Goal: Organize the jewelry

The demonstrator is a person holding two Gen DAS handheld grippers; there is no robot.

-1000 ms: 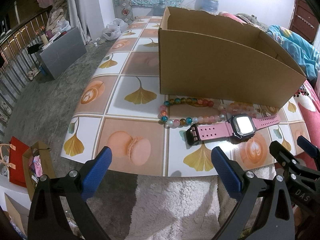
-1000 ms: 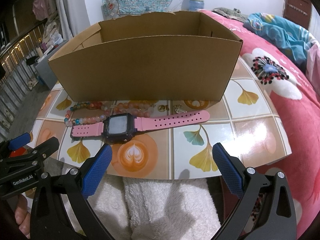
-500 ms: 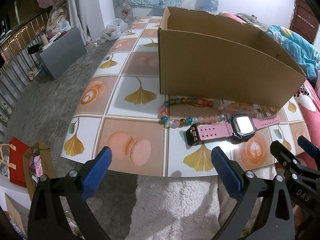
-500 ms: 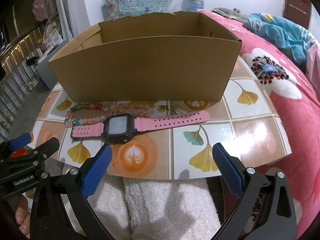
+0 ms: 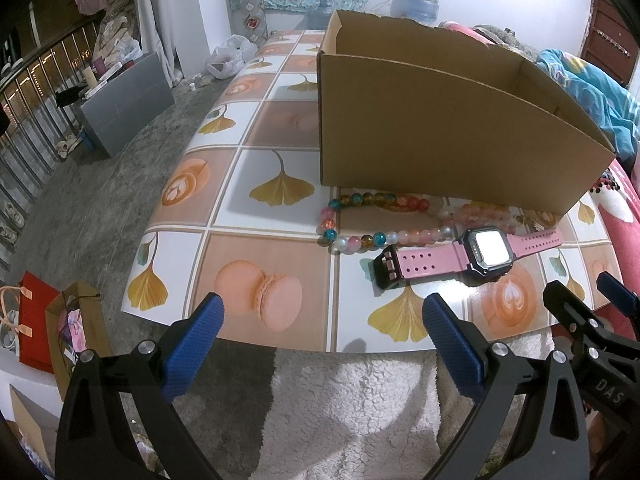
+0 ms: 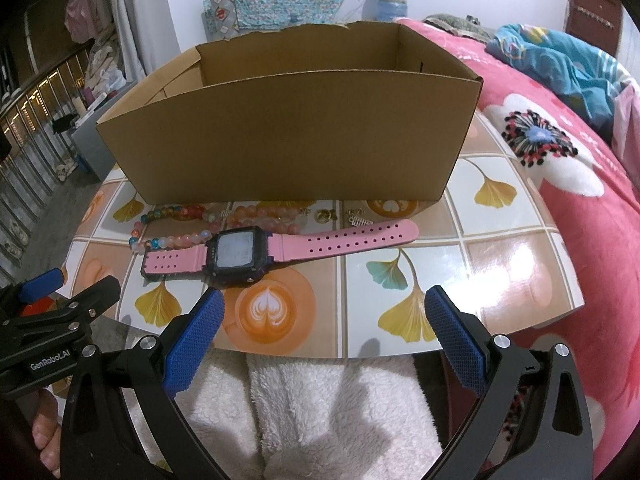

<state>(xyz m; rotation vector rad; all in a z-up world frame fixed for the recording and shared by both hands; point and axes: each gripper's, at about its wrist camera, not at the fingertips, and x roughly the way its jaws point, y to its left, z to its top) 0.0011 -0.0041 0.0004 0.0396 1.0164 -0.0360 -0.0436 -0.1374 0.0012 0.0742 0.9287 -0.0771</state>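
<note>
Left wrist view showed almost no change since one second before: my left gripper [image 5: 320, 332] waited wide open and empty at the table's [image 5: 276, 156] near edge. So I judged that no sorting had begun. The bead bracelet [image 5: 360, 220] lay just before the cardboard box [image 5: 440, 136], and the pink watch [image 5: 468, 256] lay beside it. The part of the box that I could see held nothing. My right gripper [image 6: 324, 320] also stayed wide open, holding nothing, near the watch.

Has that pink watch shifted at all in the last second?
No. The pink watch lies flat where it was, just in front of the cardboard box.
</note>
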